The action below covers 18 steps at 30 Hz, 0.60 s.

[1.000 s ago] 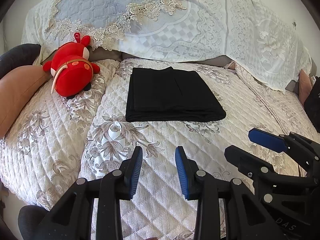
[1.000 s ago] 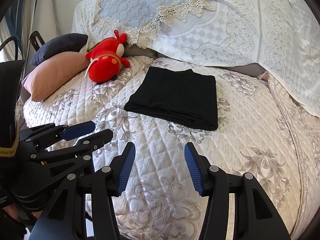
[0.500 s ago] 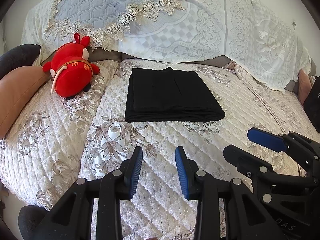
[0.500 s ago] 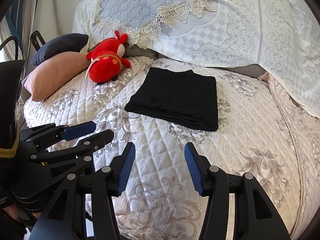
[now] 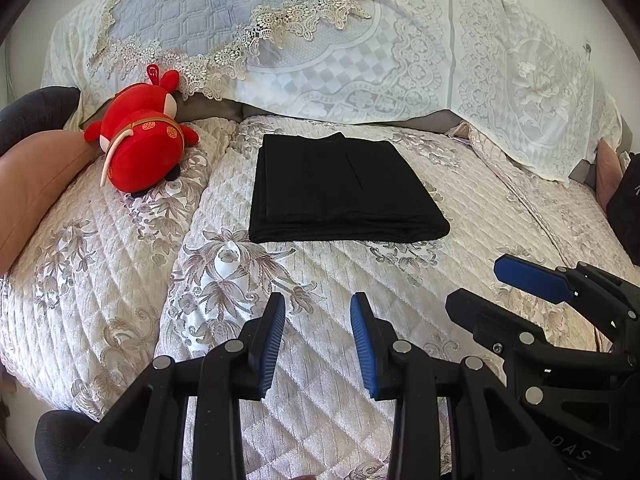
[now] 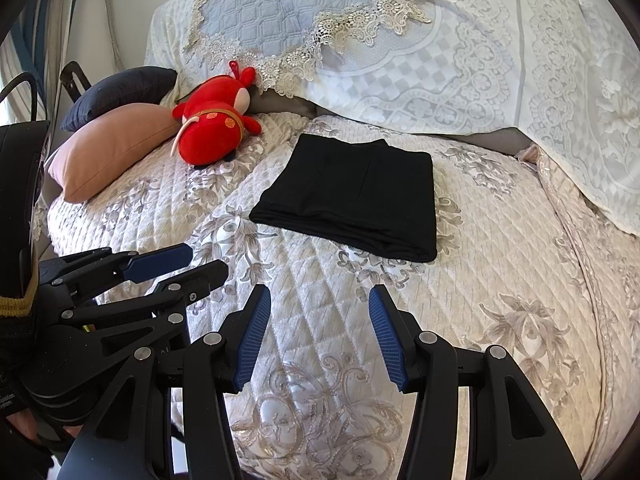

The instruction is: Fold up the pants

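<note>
Black pants (image 5: 340, 188) (image 6: 356, 200) lie folded into a flat rectangle on the quilted bed cover, near the pillows. My left gripper (image 5: 318, 304) hovers over the cover well in front of the pants, jaws open with nothing between its blue pads. My right gripper (image 6: 320, 296) stands open beside it, also empty and short of the pants. In the left wrist view the right gripper (image 5: 488, 284) shows at the right. The left gripper (image 6: 204, 260) appears at the left of the right wrist view.
A red plush toy (image 5: 140, 152) (image 6: 212, 124) lies left of the pants. A pink cushion (image 6: 108, 148) and a dark cushion (image 6: 120, 92) sit at the bed's left edge. Lace-covered pillows (image 5: 320, 40) line the back. A dark object (image 5: 626, 200) shows at the right edge.
</note>
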{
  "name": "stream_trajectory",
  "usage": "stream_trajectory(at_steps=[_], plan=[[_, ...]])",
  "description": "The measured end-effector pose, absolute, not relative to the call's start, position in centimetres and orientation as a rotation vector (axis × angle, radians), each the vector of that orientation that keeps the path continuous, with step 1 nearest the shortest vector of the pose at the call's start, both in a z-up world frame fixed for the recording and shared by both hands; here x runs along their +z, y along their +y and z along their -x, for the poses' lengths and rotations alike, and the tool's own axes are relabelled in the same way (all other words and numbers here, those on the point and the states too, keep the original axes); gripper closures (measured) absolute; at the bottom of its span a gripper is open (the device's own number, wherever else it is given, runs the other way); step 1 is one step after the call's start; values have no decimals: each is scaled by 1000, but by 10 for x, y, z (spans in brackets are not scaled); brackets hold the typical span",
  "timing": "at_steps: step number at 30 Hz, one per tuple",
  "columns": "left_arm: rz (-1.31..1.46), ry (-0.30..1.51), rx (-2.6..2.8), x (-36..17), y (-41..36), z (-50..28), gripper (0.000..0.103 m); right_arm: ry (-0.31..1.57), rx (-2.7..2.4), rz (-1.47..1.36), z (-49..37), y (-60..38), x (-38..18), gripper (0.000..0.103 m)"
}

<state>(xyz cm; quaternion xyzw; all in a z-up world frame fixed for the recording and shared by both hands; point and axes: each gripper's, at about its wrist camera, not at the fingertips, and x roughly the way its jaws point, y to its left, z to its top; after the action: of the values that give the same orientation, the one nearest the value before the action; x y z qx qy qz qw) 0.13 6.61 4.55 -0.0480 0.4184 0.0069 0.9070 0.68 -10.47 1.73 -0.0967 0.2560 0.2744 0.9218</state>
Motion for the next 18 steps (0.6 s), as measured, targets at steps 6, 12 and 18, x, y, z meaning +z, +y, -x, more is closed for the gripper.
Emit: stream_trajectory(at_steps=[6, 12, 18], plan=[[99, 863, 14, 46, 66, -2, 67, 525, 563, 199, -7, -105, 18, 51], [97, 863, 13, 46, 66, -1, 67, 524, 564, 198, -7, -105, 18, 51], [96, 863, 15, 46, 66, -2, 67, 523, 564, 199, -7, -104, 19, 51]])
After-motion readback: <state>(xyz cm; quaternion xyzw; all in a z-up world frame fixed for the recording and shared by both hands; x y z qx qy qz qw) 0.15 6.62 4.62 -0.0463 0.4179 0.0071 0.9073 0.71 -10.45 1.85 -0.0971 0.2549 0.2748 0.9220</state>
